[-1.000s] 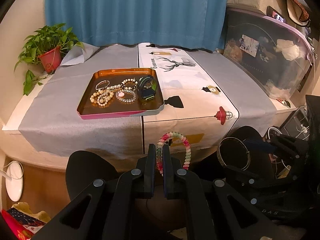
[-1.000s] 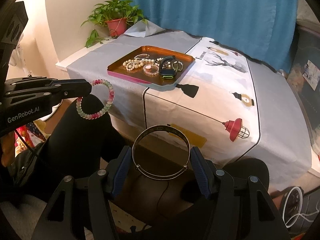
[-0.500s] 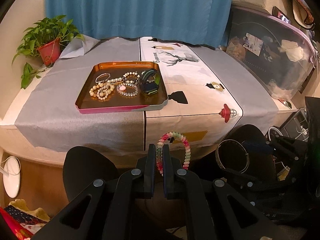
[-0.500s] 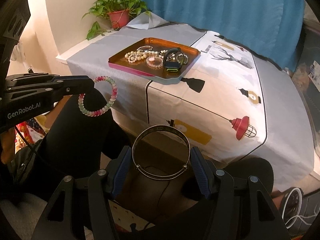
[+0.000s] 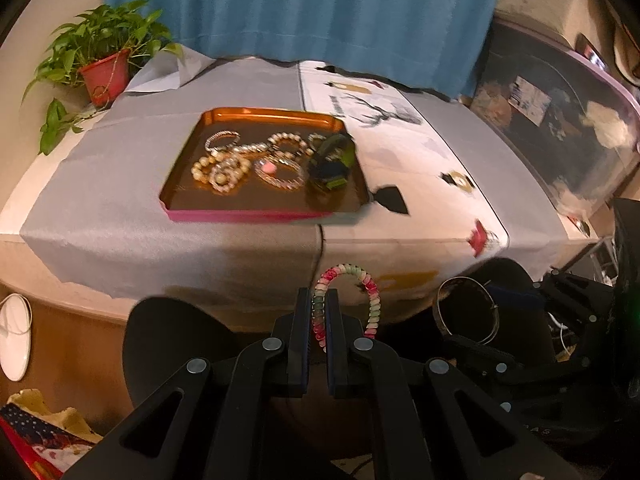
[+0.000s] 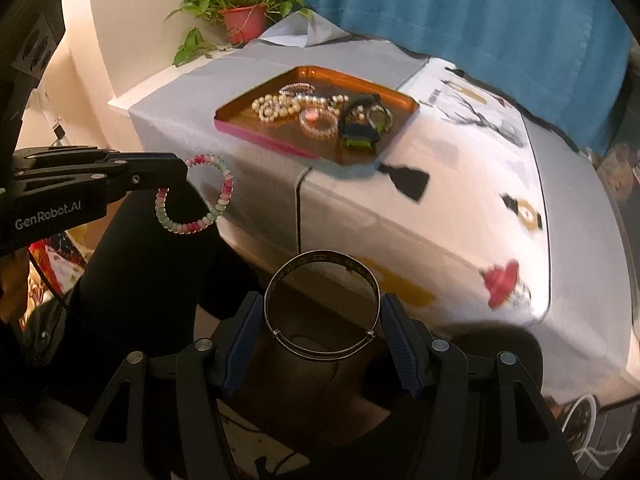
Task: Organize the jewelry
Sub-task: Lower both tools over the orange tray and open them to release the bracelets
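My left gripper (image 5: 319, 312) is shut on a pink, green and white beaded bracelet (image 5: 370, 296), held in the air in front of the table's near edge; the bracelet also shows in the right wrist view (image 6: 224, 188). My right gripper (image 6: 322, 312) is shut on a thin metal bangle (image 6: 322, 256), held flat between its blue pads, to the right of the left gripper. An orange tray (image 5: 256, 200) on the table holds several bracelets, pearl strands and a dark watch (image 5: 330, 164); the tray also shows in the right wrist view (image 6: 248, 118).
The table has a grey cloth (image 5: 120, 184) and a white printed runner (image 5: 420, 168). A potted plant (image 5: 104, 68) stands at the back left. A blue curtain (image 5: 300, 8) hangs behind. A clear storage bin (image 5: 560, 128) stands at the right.
Both grippers have moved forward toward the table with their bracelets; the tray looks larger and nearer. Neither grip has changed.
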`<state>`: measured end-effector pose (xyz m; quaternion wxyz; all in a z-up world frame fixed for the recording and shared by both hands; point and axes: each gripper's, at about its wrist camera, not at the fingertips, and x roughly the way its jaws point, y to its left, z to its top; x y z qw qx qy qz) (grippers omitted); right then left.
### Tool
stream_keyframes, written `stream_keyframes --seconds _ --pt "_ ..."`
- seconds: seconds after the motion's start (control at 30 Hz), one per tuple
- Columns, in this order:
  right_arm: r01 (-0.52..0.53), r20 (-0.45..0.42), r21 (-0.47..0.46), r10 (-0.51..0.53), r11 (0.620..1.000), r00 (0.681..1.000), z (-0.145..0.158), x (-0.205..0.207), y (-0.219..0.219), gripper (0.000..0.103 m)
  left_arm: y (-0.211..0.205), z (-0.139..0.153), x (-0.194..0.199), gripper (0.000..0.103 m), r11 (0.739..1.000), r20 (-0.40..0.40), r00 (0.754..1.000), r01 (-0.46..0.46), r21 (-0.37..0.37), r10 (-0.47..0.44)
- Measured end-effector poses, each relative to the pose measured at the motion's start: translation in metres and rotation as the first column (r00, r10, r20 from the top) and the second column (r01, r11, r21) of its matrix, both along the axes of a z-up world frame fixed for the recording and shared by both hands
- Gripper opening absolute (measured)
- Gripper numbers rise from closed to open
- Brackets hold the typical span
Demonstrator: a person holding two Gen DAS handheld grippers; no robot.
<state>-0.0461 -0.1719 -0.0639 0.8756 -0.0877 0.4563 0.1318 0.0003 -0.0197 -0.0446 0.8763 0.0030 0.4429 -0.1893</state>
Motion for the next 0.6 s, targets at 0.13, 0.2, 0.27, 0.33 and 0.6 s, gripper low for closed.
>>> stream_keyframes --seconds 0.13,0.2,0.27,0.33,0.6 --pt "-0.018 0.042 0.003 0.018 1.0 0.999 0.01 0.037 0.011 0.061 0.013 0.008 0.033 0.004 0.999 0.021 0.999 -0.03 -0.01 0.03" --pt "-0.026 0.073 0.013 0.025 1.0 0.997 0.019 0.062 0.017 0.061 0.02 0.016 0.054 0.004 0.999 0.04 0.998 -0.044 -0.02 0.044" --pt "-0.026 0.111 0.023 0.023 0.999 0.994 0.029 0.087 0.021 0.061 0.025 0.025 0.078 0.004 0.998 0.07 0.996 -0.052 -0.021 0.054" --pt "-0.023 0.152 0.035 0.017 0.999 0.988 0.041 0.113 0.024 0.061 0.027 0.032 0.103 0.004 0.998 0.098 0.993 -0.065 -0.012 0.065" --pt "0.063 0.217 0.032 -0.068 0.997 0.974 0.049 0.229 0.015 0.061 0.023 0.029 0.208 0.004 0.994 0.121 0.987 -0.109 0.001 0.108"
